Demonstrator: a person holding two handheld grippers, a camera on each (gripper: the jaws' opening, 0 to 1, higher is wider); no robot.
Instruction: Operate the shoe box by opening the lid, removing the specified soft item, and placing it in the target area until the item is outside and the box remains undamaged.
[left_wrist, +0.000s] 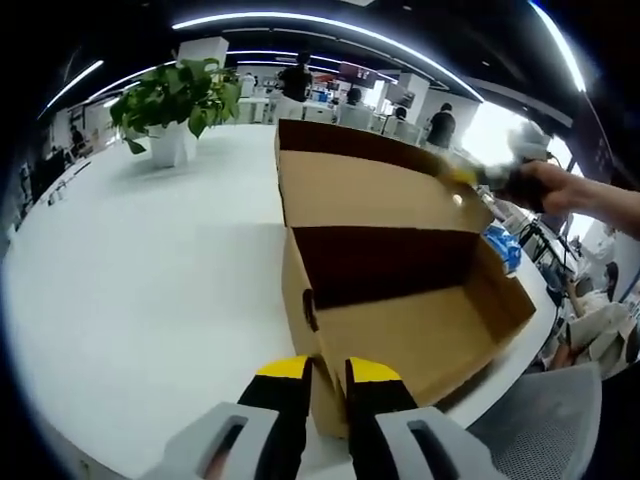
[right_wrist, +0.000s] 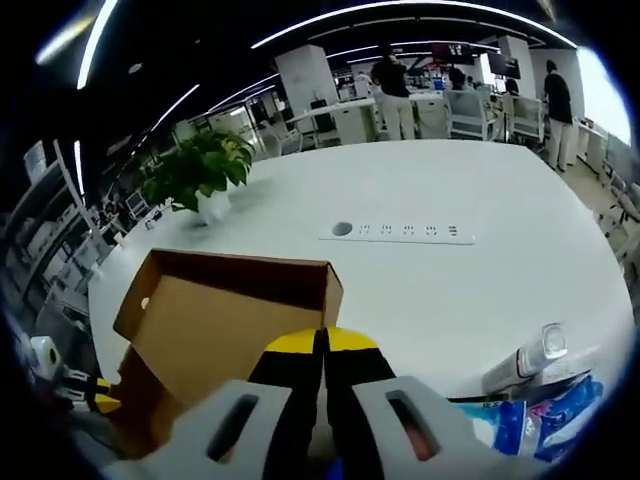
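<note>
The brown cardboard shoe box (left_wrist: 400, 330) stands open on the white table (left_wrist: 150, 280), with its lid (left_wrist: 370, 185) swung up behind it. The box's inside shows bare cardboard and shadow; I see no soft item in it. My left gripper (left_wrist: 328, 375) is shut on the box's near wall at a corner. In the left gripper view, my right gripper (left_wrist: 462, 180), held by a hand, pinches the lid's far edge. In the right gripper view, the right gripper (right_wrist: 322, 345) is shut on the lid (right_wrist: 220, 310) at its corner, and the left gripper (right_wrist: 95, 395) shows low at the left.
A potted plant (left_wrist: 175, 100) stands at the table's far side. A white power strip (right_wrist: 395, 232) lies flat on the table. Blue packets (right_wrist: 560, 410) and a white tube (right_wrist: 525, 360) lie beside the box. A grey chair (left_wrist: 540, 420) stands at the table edge, with people farther back.
</note>
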